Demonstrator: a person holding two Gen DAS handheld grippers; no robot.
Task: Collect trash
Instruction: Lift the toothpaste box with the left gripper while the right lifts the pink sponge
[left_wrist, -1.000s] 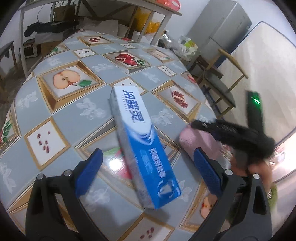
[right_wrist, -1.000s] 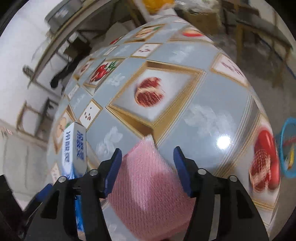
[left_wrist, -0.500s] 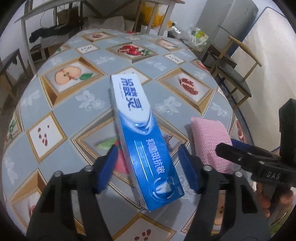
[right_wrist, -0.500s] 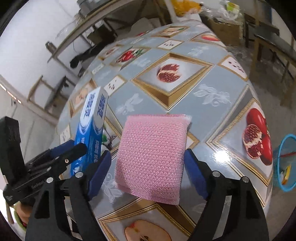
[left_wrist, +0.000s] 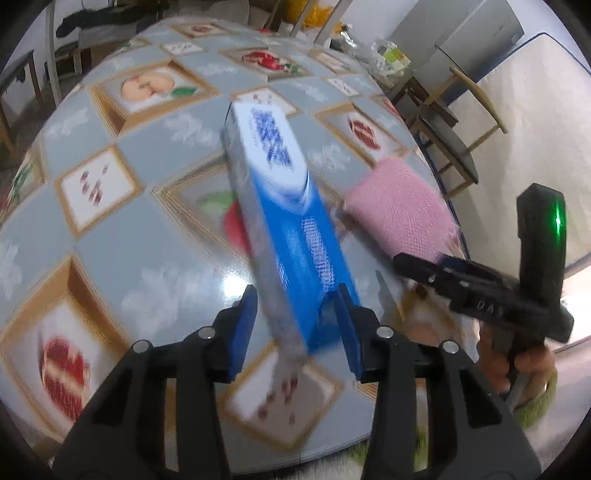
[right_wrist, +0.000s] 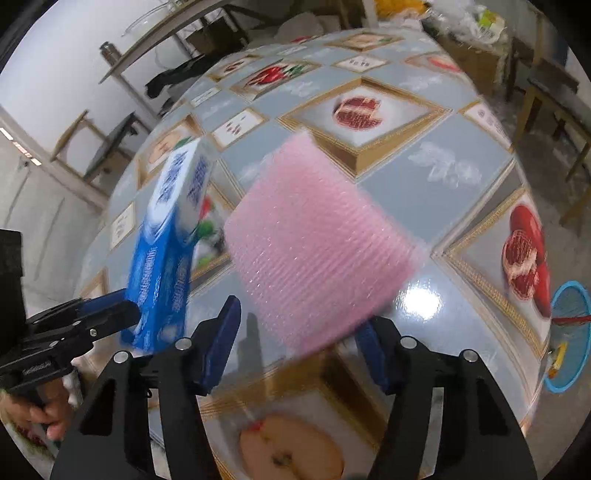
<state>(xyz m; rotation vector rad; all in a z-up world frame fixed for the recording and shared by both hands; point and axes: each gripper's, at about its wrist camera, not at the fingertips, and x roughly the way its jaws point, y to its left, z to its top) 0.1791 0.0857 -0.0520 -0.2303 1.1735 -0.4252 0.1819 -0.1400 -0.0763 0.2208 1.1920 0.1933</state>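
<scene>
Left gripper (left_wrist: 297, 314): jaws closing around the near end of the blue box (left_wrist: 295, 236), pads at its sides. Right gripper (right_wrist: 299, 332): jaws closing, pink pad (right_wrist: 317, 251) between them. Both on fruit-patterned worktop (right_wrist: 461, 166). Blue basket (right_wrist: 567, 332) beyond the right edge.

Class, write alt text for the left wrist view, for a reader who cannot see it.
The left gripper is closing its blue fingers around the near end of a blue and white toothpaste box on a fruit-patterned table. To the right lies a pink sponge, with the right gripper reaching towards it.
</scene>
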